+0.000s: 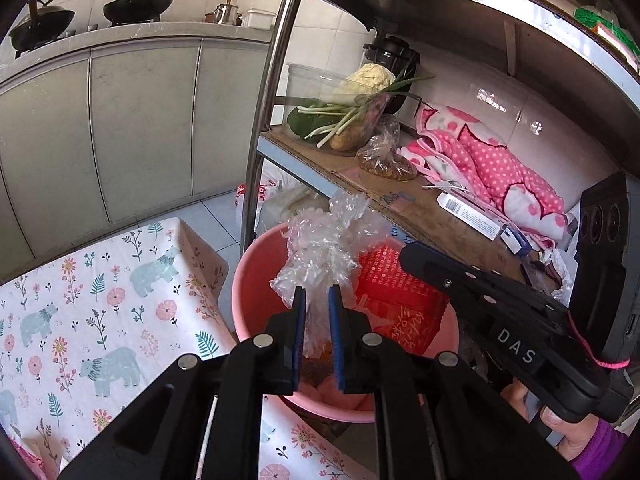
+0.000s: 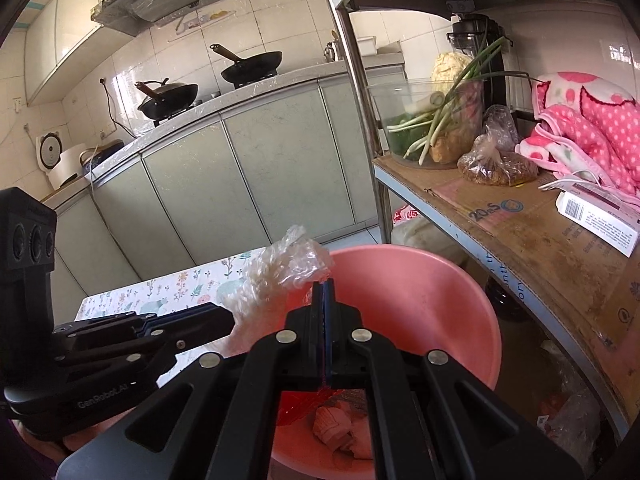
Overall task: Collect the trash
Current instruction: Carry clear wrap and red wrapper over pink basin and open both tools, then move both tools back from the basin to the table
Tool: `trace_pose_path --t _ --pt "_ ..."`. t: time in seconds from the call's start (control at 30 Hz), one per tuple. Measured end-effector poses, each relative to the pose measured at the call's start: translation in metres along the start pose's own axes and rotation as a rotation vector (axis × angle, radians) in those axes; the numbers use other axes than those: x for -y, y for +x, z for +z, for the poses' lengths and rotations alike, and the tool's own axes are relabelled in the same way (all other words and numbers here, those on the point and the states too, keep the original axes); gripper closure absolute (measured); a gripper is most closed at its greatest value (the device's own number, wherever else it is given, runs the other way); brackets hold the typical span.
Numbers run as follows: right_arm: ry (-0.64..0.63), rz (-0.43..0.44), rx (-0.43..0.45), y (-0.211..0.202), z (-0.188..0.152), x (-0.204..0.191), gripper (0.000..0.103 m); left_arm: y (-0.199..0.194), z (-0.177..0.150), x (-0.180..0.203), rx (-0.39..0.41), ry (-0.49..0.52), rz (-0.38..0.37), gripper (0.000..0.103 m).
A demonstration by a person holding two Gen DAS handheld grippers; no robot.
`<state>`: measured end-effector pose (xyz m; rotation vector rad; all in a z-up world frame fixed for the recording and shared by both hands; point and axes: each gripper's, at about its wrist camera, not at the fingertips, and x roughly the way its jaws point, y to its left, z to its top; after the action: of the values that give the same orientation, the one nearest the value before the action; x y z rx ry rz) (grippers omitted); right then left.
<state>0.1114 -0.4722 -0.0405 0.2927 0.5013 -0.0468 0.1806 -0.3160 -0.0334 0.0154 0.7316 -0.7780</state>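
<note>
Here, the crumpled plastic bag is seen hanging upright between the slightly spread jaws of the left gripper, directly over the pink basin, while the right gripper is pressed shut beside it.

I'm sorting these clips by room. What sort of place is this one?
Most likely a home kitchen. Two black woks sit on a stove along a tiled counter over pale green cabinet doors. Beside it, a metal rack shelf holds spring onions and a cauliflower, with a pink plastic basin below.
</note>
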Motion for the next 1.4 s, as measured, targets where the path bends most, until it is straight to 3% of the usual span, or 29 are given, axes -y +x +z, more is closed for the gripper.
trace_pose_path --t 0.07,0.2,0.27,0.8,0.9,1.0,1.4 --pt "0.012 -0.006 -0.01 0.002 -0.001 0.002 0.101 -0.001 0.0 -0.002 -0.012 -0.012 -0.007 0.088" --pt "0.035 0.003 -0.005 -0.001 -0.002 0.006 0.074 -0.008 0.001 -0.004 0.003 -0.029 -0.015 0.079" --pt "0.038 0.005 0.005 -0.004 -0.002 0.006 0.069 -0.011 0.002 -0.005 0.008 -0.039 -0.017 0.078" --pt "-0.014 0.052 0.038 -0.04 -0.003 -0.023 0.067 -0.074 0.002 0.004 0.1 -0.029 -0.009 0.078" --pt "-0.02 0.087 0.041 -0.05 -0.004 -0.034 0.067 -0.091 -0.002 0.005 0.124 -0.024 0.001 0.078" --pt "-0.031 0.119 0.05 -0.059 -0.006 -0.046 0.058 -0.109 -0.006 0.005 0.141 -0.015 0.011 0.078" --pt "-0.123 0.239 0.029 -0.082 -0.019 -0.107 0.057 -0.179 -0.03 -0.017 0.198 -0.038 0.084 0.077"
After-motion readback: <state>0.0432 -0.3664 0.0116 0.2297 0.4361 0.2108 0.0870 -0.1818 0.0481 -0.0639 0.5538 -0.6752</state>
